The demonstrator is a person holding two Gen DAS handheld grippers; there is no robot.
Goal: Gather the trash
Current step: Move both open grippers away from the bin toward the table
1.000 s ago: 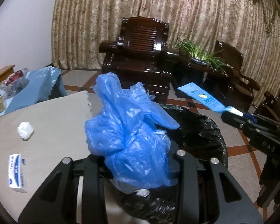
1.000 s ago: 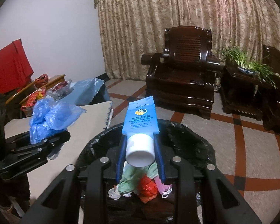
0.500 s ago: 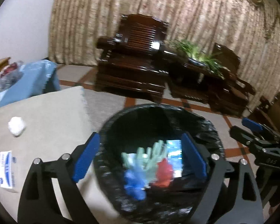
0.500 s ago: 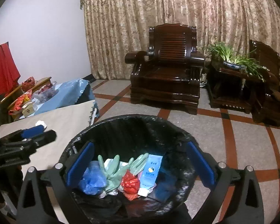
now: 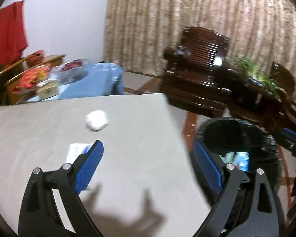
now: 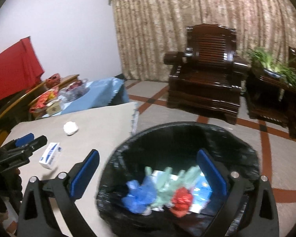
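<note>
**2 pieces of trash left on the table**

Left wrist view: the left gripper (image 5: 146, 158) hangs over the grey cloth-covered table (image 5: 138, 122), jaws spread wide with nothing between them. Ahead lies a crumpled white paper ball (image 5: 97, 120); a small white-and-blue box (image 5: 77, 152) sits partly behind the left finger.

Right wrist view: the right gripper (image 6: 148, 169) is also wide open and empty, above the round black-lined trash bin (image 6: 236, 138) (blue bag, green gloves, red scrap inside). The risk, as I judge it: closing off-centre could nudge the light ball away.
</note>
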